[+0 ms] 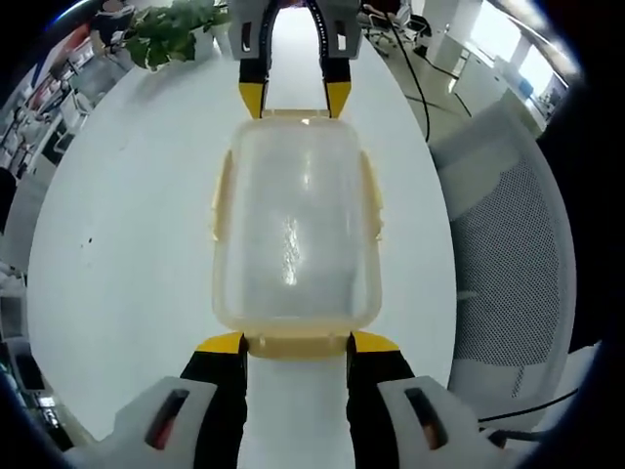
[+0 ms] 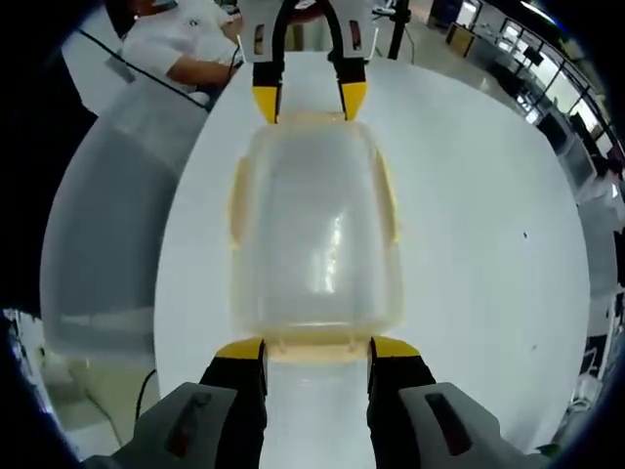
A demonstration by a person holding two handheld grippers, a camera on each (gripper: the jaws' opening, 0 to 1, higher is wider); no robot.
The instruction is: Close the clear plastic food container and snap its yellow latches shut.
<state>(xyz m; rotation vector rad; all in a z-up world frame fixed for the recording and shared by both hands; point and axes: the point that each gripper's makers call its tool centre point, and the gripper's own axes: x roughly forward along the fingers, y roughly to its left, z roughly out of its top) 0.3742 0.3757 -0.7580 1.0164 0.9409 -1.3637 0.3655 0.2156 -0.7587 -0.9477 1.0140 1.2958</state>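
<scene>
Container [image 1: 293, 234] lies mid-frame between my left gripper [image 1: 298, 344] and right gripper [image 2: 316, 349], both wide open, empty; press end latches squarely.

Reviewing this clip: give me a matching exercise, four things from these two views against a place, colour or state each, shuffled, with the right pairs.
Things:
1. container
2. table
3. plant
4. chair

Descriptions:
A. green, at the table's far edge in the left gripper view
B. clear, lid on, between the left gripper and the right gripper
C. grey mesh, beside the table
D. white, under the container

Pairs: 1-B, 2-D, 3-A, 4-C
</scene>
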